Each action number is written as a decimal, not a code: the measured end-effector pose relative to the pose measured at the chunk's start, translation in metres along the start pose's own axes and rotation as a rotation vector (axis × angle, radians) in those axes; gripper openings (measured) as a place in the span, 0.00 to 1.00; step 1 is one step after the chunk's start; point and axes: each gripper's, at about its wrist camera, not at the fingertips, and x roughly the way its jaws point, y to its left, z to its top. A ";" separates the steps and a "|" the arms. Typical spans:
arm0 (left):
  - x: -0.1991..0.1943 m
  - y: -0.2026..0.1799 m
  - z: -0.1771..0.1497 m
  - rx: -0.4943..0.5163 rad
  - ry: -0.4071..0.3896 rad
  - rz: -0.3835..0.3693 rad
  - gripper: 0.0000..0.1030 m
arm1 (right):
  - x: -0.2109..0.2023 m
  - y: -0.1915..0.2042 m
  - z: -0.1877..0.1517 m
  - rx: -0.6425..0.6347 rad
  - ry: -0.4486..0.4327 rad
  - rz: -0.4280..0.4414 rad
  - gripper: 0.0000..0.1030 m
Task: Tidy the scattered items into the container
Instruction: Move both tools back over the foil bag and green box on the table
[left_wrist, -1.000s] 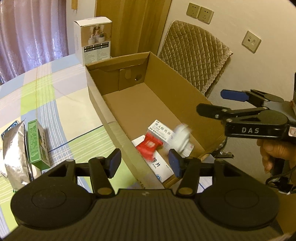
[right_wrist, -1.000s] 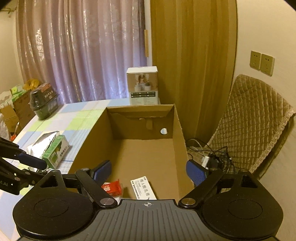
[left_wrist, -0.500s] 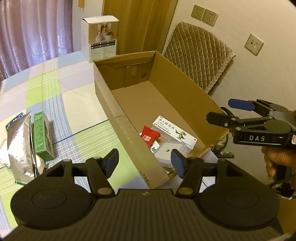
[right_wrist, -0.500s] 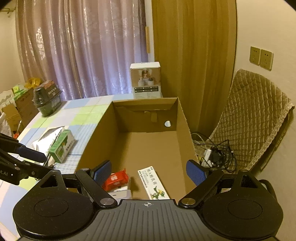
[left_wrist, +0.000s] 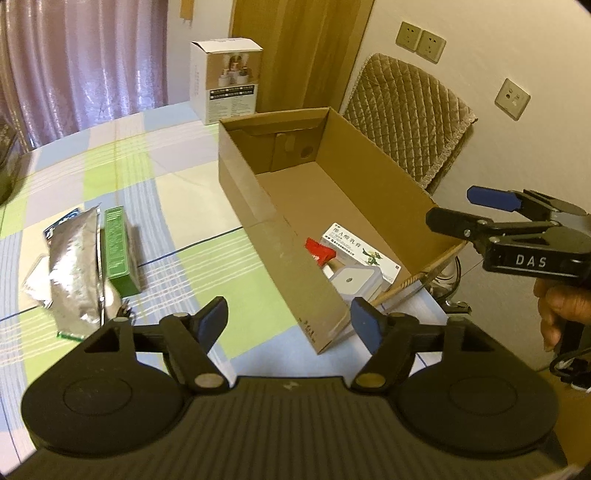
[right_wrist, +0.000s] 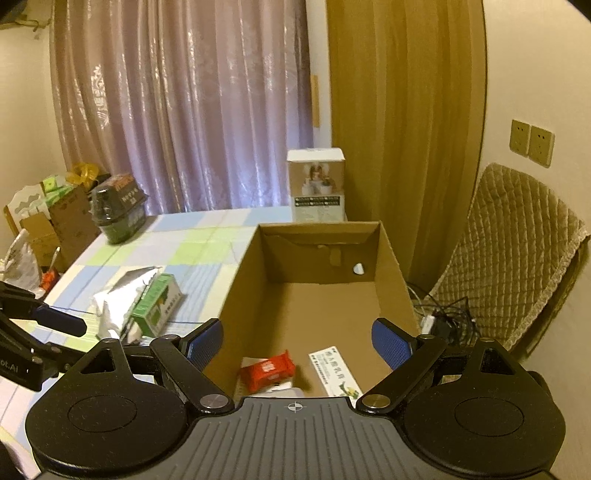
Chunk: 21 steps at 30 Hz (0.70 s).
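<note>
Cardboard box (left_wrist: 255, 206), the open container for the tidying, sits on the checked worktop (left_wrist: 122, 173) near its right-hand edge, with a quilted chair (left_wrist: 406, 122) just beyond it. Inside, at the near end, lie a red packet (left_wrist: 319, 251), a long white medicine carton (left_wrist: 360, 249) and a small white square case (left_wrist: 352, 280); the far half of the box floor is bare cardboard. The red packet rests partly on the flat items beneath it.

Out on the worktop, well apart from the box, a silver foil pouch (left_wrist: 75, 258) lies just beside a green carton (left_wrist: 118, 245), the two touching along their long sides. A white printed box (left_wrist: 225, 79) stands upright past the far end of the cardboard box, and a dark wrapped bundle (right_wrist: 116, 210) sits at the far left of the worktop.

Left tongs (left_wrist: 288, 325) hover above the box's near corner, jaws opening, with nothing between the blue pads. Right tongs (right_wrist: 297, 343) hang over the box's near end, jaws spread wide and empty; a hand (left_wrist: 561, 310) grips their handle.
</note>
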 end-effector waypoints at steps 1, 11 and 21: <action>-0.004 0.001 -0.003 -0.004 -0.003 0.003 0.76 | -0.002 0.003 0.000 -0.003 -0.002 0.003 0.90; -0.049 0.026 -0.044 -0.048 -0.017 0.067 0.93 | -0.012 0.052 -0.003 -0.036 -0.007 0.071 0.90; -0.100 0.081 -0.093 -0.157 -0.013 0.174 0.97 | -0.013 0.104 -0.009 -0.088 0.006 0.155 0.90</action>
